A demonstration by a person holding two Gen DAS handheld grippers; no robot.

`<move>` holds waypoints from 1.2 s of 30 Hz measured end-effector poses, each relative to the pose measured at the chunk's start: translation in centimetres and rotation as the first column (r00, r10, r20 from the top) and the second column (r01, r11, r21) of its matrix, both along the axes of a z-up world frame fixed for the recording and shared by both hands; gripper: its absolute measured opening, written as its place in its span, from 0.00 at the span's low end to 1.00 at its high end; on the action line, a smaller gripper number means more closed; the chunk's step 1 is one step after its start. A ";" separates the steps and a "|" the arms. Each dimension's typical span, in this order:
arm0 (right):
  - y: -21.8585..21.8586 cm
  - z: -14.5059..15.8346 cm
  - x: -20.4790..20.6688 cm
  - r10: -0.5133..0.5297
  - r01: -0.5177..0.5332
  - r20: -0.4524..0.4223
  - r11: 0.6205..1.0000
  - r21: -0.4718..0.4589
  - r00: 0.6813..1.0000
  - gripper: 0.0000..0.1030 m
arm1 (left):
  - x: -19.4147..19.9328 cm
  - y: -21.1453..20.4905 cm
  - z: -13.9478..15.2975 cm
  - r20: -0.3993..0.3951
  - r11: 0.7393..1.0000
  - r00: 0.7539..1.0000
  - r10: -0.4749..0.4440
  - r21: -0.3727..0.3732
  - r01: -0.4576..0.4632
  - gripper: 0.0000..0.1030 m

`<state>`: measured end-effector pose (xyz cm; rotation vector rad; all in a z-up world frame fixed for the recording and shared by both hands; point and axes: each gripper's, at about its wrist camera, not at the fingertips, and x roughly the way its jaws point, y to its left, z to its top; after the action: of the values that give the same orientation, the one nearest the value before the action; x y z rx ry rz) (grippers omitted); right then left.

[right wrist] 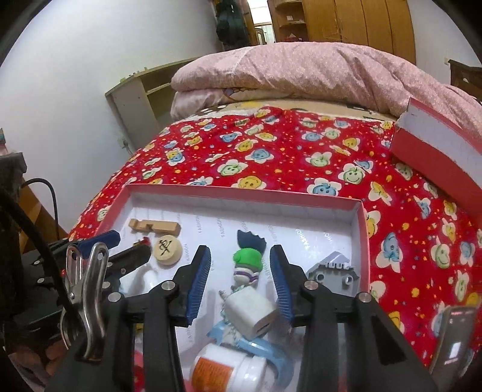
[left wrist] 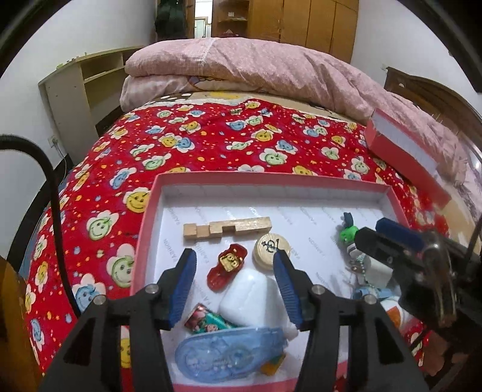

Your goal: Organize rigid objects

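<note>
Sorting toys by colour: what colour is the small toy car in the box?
Dark red, with a gold top; toy car shows best in the left wrist view.

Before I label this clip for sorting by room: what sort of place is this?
Most likely a bedroom: a bed under a red smiley-flower cover, a folded pink quilt on it, and a wooden wardrobe behind.

The right gripper hovered, jaws parted, over a white charger cube inside the pink-rimmed box on the bed.
</note>
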<state>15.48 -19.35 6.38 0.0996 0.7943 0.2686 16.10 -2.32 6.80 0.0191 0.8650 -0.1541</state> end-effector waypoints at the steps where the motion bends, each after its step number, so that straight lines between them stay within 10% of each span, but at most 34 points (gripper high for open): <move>1: 0.1 0.1 -0.2 0.002 -0.002 0.002 1.000 -0.001 1.000 0.41 | -0.2 0.1 0.1 0.000 1.000 1.000 0.002 -0.002 -0.002 0.55; 36: 2.0 1.3 -12.7 0.007 -0.007 -0.017 1.000 0.020 1.000 0.42 | -11.4 2.0 1.4 -0.036 0.999 0.999 0.037 -0.012 -0.037 0.55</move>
<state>2.80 -17.40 7.70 0.1182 0.8089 0.2830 4.74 -0.36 8.16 -0.0113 0.8997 -0.1253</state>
